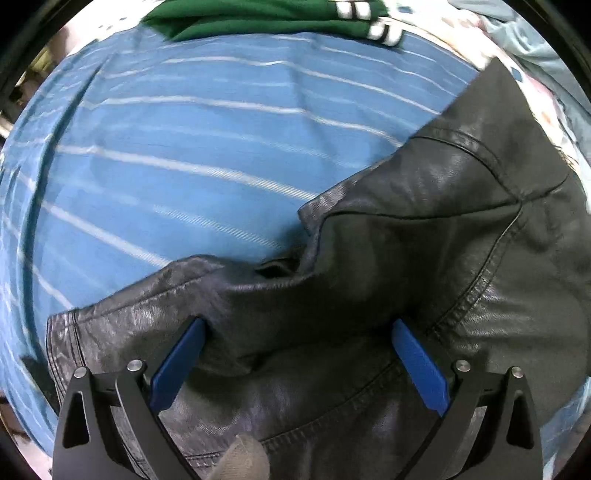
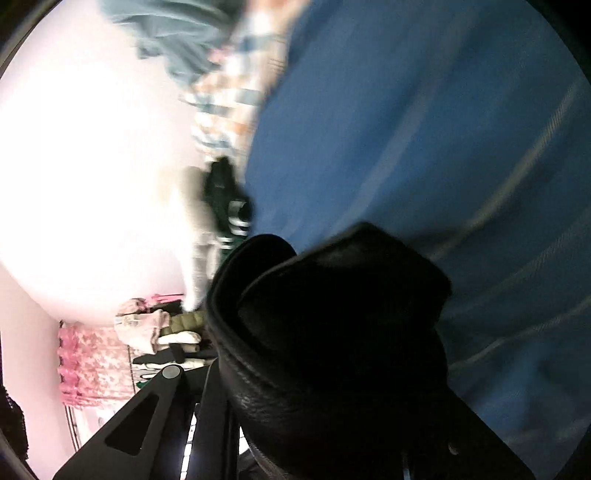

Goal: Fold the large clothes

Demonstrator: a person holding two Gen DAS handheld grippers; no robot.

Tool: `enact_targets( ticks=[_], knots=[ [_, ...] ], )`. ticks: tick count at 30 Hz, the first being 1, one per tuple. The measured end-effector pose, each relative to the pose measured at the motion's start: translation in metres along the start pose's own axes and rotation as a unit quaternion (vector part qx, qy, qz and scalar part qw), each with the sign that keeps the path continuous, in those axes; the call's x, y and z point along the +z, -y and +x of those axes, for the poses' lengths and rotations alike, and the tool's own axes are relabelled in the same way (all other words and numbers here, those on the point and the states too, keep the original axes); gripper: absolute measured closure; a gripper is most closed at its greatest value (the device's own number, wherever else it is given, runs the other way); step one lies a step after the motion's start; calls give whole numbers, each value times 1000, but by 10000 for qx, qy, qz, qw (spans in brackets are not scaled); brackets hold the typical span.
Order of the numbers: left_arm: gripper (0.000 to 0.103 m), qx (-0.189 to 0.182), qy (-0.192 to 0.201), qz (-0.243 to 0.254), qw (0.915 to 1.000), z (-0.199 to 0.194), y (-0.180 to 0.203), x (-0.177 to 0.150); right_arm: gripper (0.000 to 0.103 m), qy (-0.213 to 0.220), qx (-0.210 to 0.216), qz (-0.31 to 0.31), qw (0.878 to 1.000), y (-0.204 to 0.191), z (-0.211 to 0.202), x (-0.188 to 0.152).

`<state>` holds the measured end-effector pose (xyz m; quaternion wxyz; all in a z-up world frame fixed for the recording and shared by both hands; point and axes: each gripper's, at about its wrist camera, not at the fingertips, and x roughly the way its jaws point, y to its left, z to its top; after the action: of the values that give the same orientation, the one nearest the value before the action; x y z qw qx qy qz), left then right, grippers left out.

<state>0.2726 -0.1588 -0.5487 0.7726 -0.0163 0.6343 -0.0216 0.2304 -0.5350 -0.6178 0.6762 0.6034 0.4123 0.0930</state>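
Note:
A black leather jacket [image 1: 424, 236] lies crumpled on a blue striped sheet [image 1: 177, 158]. My left gripper [image 1: 297, 325] is open, its blue pads [image 1: 177, 363] spread wide just over the jacket's near part, holding nothing. In the right wrist view a thick fold of the same black jacket [image 2: 332, 332] fills the lower middle and hides the fingers. My right gripper [image 2: 317, 398] is shut on this fold and holds it up over the blue sheet [image 2: 443, 147]. The view is tilted and blurred.
A green garment with white stripes [image 1: 258, 18] lies at the sheet's far edge. A grey-blue cloth [image 1: 535, 55] and patterned bedding lie at the far right. In the right wrist view a bright wall [image 2: 85, 166] and a rack of hanging clothes [image 2: 155, 332] stand at the left.

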Motion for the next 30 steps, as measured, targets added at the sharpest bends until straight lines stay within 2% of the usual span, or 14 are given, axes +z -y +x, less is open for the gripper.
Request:
enact_targets(
  ticks=[2,5,9,12,15,18,20,22,24,26,27,29,30],
  knots=[
    [0,-195,-29,32,9998,5,11,9,86,147,153,-131,9997,-31,-13,-4],
    [0,-549,-56,180,9983,19,37,32,86,248,140,-505,9983,-66,-24,-6],
    [0,-799,-105,424,9958,23,58,56,86,198,-267,-1299,9910,-121,-14,-6],
    [0,-787,81,17,9969,-4,26,49,86,-3,-387,-1750,9838,-156,-6,-15],
    [0,-756,282,-857,9931,-51,-45,10,86,-423,-458,-2424,9682,-188,-2,-60],
    [0,-353,426,-1536,9866,-87,-114,-38,86,-1079,-469,-2995,9468,-220,39,-124],
    [0,89,457,-2029,9781,-113,-162,-77,86,-1478,-517,-3261,9323,-227,60,-166],
    [0,446,441,-2457,9673,-132,-199,-113,86,-1981,-633,-3562,9110,-225,98,-217],
    [0,782,399,-2845,9546,-145,-232,-150,86,-2415,-808,-3708,8931,-211,131,-258],
    [0,1068,276,-3164,9422,-150,-258,-182,85,-2797,-1175,-3829,8725,-187,172,-297],
    [0,1148,214,-3260,9381,-152,-269,-193,83,-3013,-1474,-3918,8568,-170,193,-319],
    [0,1267,160,-3446,9300,-153,-279,-211,77,-3331,-1973,-3909,8350,-140,221,-349],
    [0,1290,172,-3513,9272,-156,-281,-219,73,-3422,-2112,-3906,8281,-131,231,-354]
  ],
)
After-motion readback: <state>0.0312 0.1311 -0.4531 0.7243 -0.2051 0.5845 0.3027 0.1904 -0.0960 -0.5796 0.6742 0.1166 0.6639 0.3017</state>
